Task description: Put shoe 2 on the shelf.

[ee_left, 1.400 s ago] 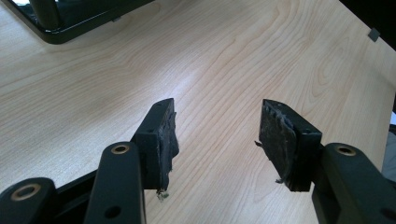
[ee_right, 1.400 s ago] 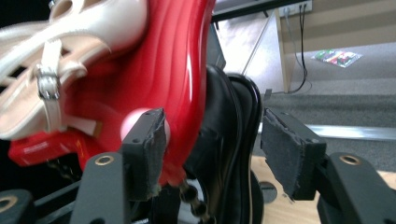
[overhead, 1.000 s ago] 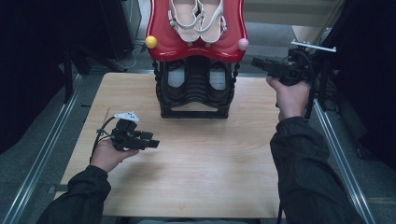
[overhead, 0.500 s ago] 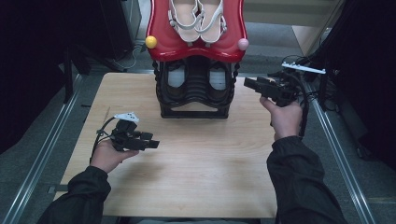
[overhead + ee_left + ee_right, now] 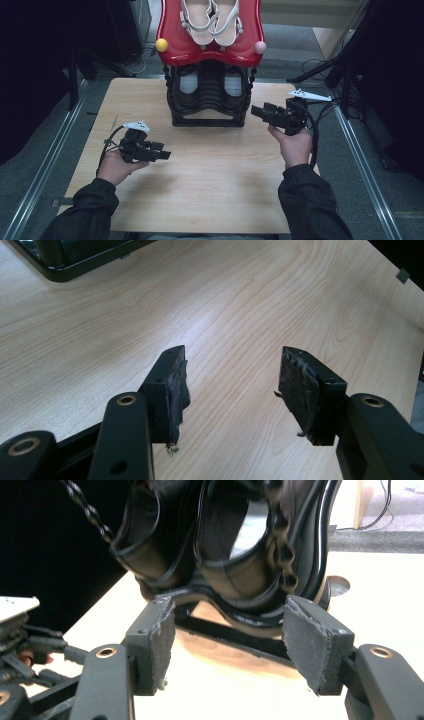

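Right tool (image 5: 227, 640) wide open, empty, near black shoe rack (image 5: 235, 555).

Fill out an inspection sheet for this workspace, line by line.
Surface: wooden table, bare in front.
Job's things: black shoe rack at the table's far edge; black shoes on its lower shelf, white sandals on its red top shelf.
Clutter: nothing seen.
Grippers: left gripper open, empty, low over the table; right gripper open, empty, aimed at the rack.
Cables: one trails from each gripper; more on the floor.
Surroundings: dark, metal rails alongside.
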